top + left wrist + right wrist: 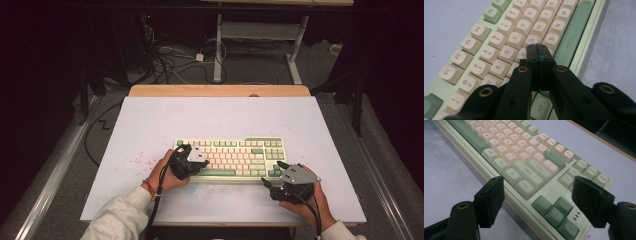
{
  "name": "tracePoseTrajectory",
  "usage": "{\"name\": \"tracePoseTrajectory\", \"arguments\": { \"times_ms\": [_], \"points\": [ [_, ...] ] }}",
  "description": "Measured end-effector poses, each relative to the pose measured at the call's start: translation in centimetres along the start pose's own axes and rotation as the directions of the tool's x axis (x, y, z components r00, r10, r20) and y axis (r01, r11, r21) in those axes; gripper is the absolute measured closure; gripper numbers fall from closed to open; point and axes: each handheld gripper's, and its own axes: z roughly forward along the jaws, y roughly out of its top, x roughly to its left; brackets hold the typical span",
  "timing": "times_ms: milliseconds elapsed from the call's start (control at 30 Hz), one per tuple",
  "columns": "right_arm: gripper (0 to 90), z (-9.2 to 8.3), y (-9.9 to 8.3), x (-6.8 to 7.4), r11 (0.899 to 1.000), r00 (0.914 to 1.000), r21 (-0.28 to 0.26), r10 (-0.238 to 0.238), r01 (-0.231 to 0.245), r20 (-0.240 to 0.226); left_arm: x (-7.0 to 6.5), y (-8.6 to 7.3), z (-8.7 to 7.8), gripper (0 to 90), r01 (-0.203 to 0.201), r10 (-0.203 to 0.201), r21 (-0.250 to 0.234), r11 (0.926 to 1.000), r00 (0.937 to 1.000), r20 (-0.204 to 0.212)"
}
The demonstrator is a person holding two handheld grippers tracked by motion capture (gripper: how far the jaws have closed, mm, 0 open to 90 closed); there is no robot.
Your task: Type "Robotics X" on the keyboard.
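Right now your right gripper [274, 188] sits nearest you, close to the table's [150, 120] near edge, its jaws spread wide with nothing between them. Just ahead of it lies the right end of the keyboard [230, 157]: in the right gripper view the dark green arrow keys [556, 211] show between the two jaws, just beyond their tips.

Your left gripper [199, 162] is already over the keyboard's left half. Its jaws are pressed together, tips meeting in one blunt point [538, 53], and that point hangs over the letter rows close to the F and G keys [532, 40]; whether it touches a cap you cannot tell. So this hand is the nearer one for pressing a letter, and the key lies straight down from the tip.

The keyboard's long axis runs left to right, parallel to the table's near edge, toward the near middle of the board. Its case is pale green plastic, smooth and rigid; the letter caps are cream with rounded corners and dished tops, while the long space bar [574, 32] and modifiers are darker green. Farther off, the white tabletop is matte, faintly speckled pink at left, with a wooden strip [220, 90] along its far edge.
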Motion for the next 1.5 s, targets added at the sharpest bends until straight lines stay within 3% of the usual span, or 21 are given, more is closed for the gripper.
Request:
{"name": "tracePoseTrajectory", "arguments": {
  "times_ms": [67, 133, 300, 667, 767, 867, 1033, 1267, 1400, 1500],
  "points": [
    [27.1, 0.0, 0.0, 0.0, 1.0, 1.0, -0.005, -0.001, 0.001, 0.002, -0.1, 0.0, 0.2, 87.4, -0.021, 0.022, 0.017, 0.9996, 0.9996, -0.019],
    [27.2, -0.1, 0.0, 0.1, 1.0, 1.0, -0.011, -0.001, 0.001, 0.001, 0.0, 0.0, 0.1, 87.4, -0.012, 0.013, 0.019, 0.9997, 0.9996, -0.026],
    [27.1, -0.1, 0.0, 0.0, 1.0, 1.0, -0.012, -0.001, 0.001, 0.006, -0.3, 0.2, -0.7, 85.4, -0.032, 0.031, -0.019, 0.9993, 0.9989, -0.035],
    [27.2, 0.0, 0.0, 0.0, 1.0, 1.0, -0.004, -0.004, 0.004, 0.007, 0.1, 0.0, -2.0, 76.6, -0.028, 0.023, -0.062, 0.9977, 0.9966, -0.079],
    [27.3, -0.1, 0.0, 0.0, 1.0, 1.0, -0.007, -0.002, 0.002, 0.009, 0.1, -0.1, -2.2, 70.8, -0.042, 0.036, -0.051, 0.9978, 0.993, -0.112],
    [27.3, -0.1, 0.0, 0.0, 1.0, 1.0, -0.006, -0.003, 0.003, 0.008, 0.1, -0.2, -2.5, 63.1, -0.034, 0.024, -0.069, 0.9971, 0.9909, -0.133],
    [27.3, -0.1, 0.0, 0.0, 1.0, 1.0, -0.006, -0.003, 0.003, 0.005, 0.1, -0.5, -2.6, 49.1, -0.032, 0.021, -0.072, 0.9969, 0.9888, -0.148],
    [27.1, -0.2, 0.1, -0.1, 1.0, 1.0, -0.013, -0.001, 0.001, 0.004, -0.1, -1.1, -3.3, 28.1, -0.015, -0.006, -0.124, 0.9921, 0.9863, -0.165],
    [26.7, -0.3, 0.2, -0.1, 1.0, 1.0, -0.022, 0.005, -0.005, 0.005, -0.3, -1.9, -3.6, 22.9, -0.002, -0.026, -0.151, 0.9885, 0.9837, -0.178],
    [26.6, -0.3, 0.3, -0.1, 1.0, 1.0, -0.025, 0.008, -0.008, 0.005, -0.5, -2.6, -3.5, 22.0, -0.005, -0.022, -0.143, 0.9898, 0.9819, -0.188]
  ]
}}
